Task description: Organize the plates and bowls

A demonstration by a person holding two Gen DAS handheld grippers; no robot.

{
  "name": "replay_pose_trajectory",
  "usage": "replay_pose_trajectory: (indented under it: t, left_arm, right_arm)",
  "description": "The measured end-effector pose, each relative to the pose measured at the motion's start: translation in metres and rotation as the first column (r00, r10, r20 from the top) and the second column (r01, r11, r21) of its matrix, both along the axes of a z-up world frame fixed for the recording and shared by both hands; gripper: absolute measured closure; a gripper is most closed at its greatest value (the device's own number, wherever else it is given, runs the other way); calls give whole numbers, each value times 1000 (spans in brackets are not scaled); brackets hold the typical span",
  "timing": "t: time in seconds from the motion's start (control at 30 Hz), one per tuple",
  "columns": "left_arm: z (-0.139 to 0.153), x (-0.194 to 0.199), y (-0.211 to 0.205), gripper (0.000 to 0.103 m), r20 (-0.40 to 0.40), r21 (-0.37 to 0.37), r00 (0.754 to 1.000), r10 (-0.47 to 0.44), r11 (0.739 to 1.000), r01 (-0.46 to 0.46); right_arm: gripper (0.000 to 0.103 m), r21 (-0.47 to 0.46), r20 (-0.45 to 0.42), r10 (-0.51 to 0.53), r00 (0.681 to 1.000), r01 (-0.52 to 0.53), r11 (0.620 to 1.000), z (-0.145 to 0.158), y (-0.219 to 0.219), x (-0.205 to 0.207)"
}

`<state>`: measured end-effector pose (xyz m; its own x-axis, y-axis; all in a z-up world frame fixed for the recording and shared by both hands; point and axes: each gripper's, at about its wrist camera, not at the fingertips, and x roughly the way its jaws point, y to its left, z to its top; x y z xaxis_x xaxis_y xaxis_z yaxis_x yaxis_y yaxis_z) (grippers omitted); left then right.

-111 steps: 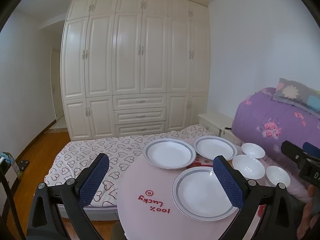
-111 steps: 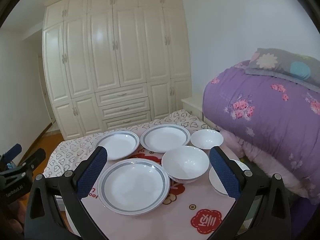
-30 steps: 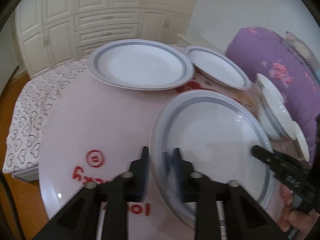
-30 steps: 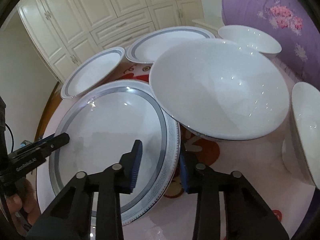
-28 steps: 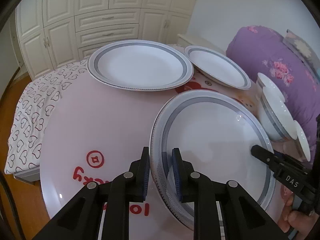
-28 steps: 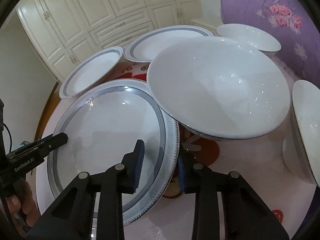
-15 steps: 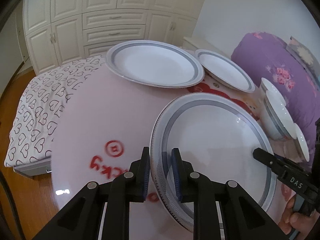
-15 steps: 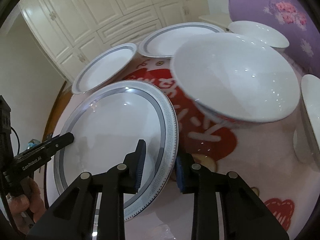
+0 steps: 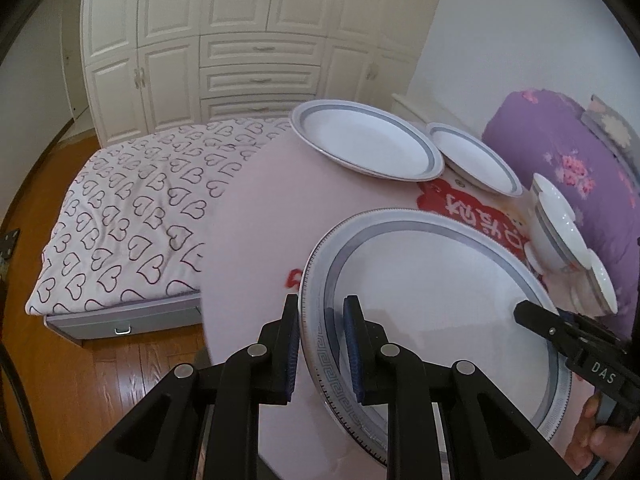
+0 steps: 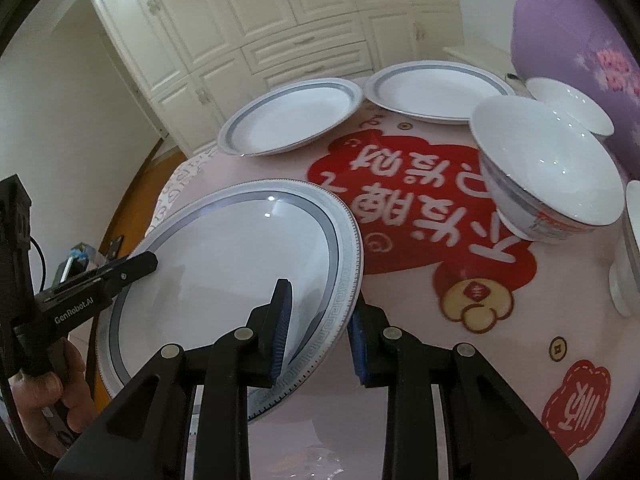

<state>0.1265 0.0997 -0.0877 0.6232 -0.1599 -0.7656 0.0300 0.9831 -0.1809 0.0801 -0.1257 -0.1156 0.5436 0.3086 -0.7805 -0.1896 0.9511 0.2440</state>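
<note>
A white plate with a grey-blue band (image 9: 432, 292) (image 10: 224, 264) is held above the pink round table (image 9: 256, 216) by both grippers. My left gripper (image 9: 320, 344) is shut on its left rim. My right gripper (image 10: 318, 324) is shut on its opposite rim. Two more banded plates (image 9: 364, 140) (image 9: 472, 160) lie at the table's far side, and they show in the right wrist view (image 10: 288, 120) (image 10: 436, 88). A white bowl (image 10: 548, 172) stands right of the red print, with another bowl (image 10: 568, 106) behind it and a third bowl (image 10: 632, 248) at the right edge.
A mattress with a heart-print sheet (image 9: 132, 208) lies left of the table over a wooden floor (image 9: 100, 384). A purple duvet (image 9: 560, 148) is piled at the right. White wardrobes (image 9: 240, 40) fill the back wall.
Both grippers closed on the near plate's rims and lifted it off the table. The plate has moved left and toward me, away from the bowl, uncovering the red print.
</note>
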Motion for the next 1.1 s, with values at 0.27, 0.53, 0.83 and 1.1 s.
replay_pose_trajectory:
  t: [0.27,0.53,0.83,1.1]
  left_arm:
    - [-7,-16,-6,85,-12,25,1000,-4,1000,4]
    - [-10,-16,-19,84,-7,44,1000,-12,999,12]
    - [-10,-7,-19,81,-12,67,1000,-10,998,11]
    - [5,-17,-18,1,93,127,994,59,989,-71]
  right_arm:
    - [76,-32,-23,15,1000,-15,999,-14,4,-1]
    - [76,-49,-42,20,999,-22,999,-21,3,-3]
    - [72,-58,-33,16,999,-17,998,-19,2,-3]
    - [0,-11,30,-32,999,32,999,-1,-16,-5]
